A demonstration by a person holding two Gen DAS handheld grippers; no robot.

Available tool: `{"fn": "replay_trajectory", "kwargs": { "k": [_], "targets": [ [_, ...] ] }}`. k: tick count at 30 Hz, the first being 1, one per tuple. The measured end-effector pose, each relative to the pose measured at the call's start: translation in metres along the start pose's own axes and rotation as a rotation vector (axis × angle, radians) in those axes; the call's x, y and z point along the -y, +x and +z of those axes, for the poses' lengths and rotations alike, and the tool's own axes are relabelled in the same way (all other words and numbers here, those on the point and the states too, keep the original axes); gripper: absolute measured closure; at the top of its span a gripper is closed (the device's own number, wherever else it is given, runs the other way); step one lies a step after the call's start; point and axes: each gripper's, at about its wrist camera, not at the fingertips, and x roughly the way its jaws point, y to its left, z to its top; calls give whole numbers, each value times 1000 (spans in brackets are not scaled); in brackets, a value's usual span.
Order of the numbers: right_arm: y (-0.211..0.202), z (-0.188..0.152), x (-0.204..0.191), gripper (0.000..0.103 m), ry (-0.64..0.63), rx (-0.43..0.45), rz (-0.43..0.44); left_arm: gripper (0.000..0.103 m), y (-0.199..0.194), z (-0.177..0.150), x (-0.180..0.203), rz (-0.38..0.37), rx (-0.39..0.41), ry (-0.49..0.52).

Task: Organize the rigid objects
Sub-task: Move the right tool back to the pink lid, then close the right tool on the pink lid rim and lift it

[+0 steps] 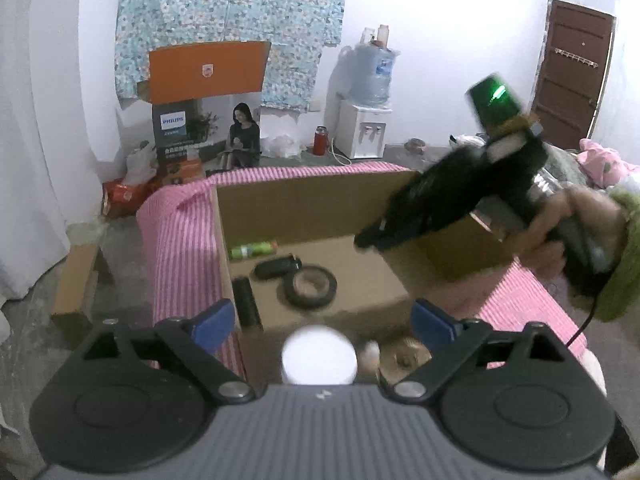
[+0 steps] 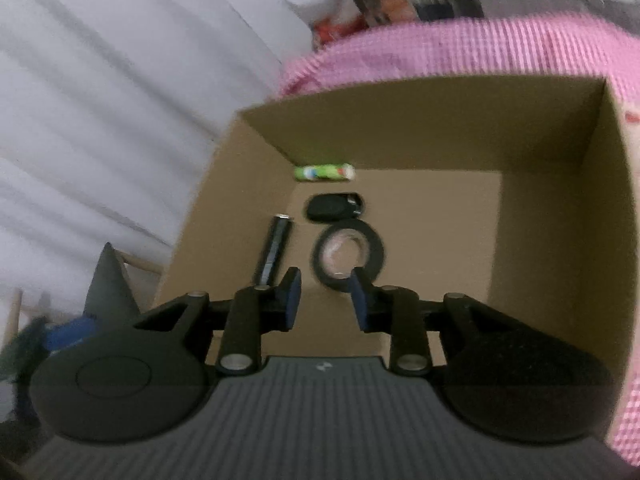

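Note:
An open cardboard box stands on a pink striped table. Inside lie a green tube, a black oval case, a black stick and a black tape roll. They also show in the left wrist view: tube, case, stick, tape roll. My right gripper is open and empty above the box; it shows blurred in the left wrist view. My left gripper is open at the box's near edge, above a white round object and a gold disc.
The pink striped cloth covers the table. A Philips carton, a water dispenser, a red flask and bags stand on the floor behind. A brown door is at the far right. White curtains hang at the left.

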Motion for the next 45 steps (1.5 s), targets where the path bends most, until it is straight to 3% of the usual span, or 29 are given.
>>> {"fn": "replay_trajectory", "kwargs": {
  "k": [5, 9, 14, 17, 21, 29, 39, 45],
  "targets": [
    [-59, -51, -30, 56, -127, 132, 10, 6, -3, -36, 4, -45, -48, -22],
    [-85, -104, -50, 54, -209, 176, 0, 6, 2, -62, 19, -52, -86, 19],
    [-69, -162, -60, 54, -237, 129, -4, 6, 19, -88, 36, -44, -135, 60],
    [-42, -185, -61, 55, -248, 89, -23, 7, 31, -101, 48, -2, -175, 94],
    [-8, -199, -58, 63, -220, 34, -21, 12, 45, -112, 57, 56, -230, 135],
    [28, -207, -49, 81, -187, -30, -23, 30, 59, -118, 57, 61, -268, 99],
    [6, -221, -25, 82, -119, 13, -70, 34, 67, -114, 82, -9, -257, 153],
    [-6, -231, -14, 81, -92, 44, -76, 33, 74, -114, 100, 5, -270, 213]
  ]
}}
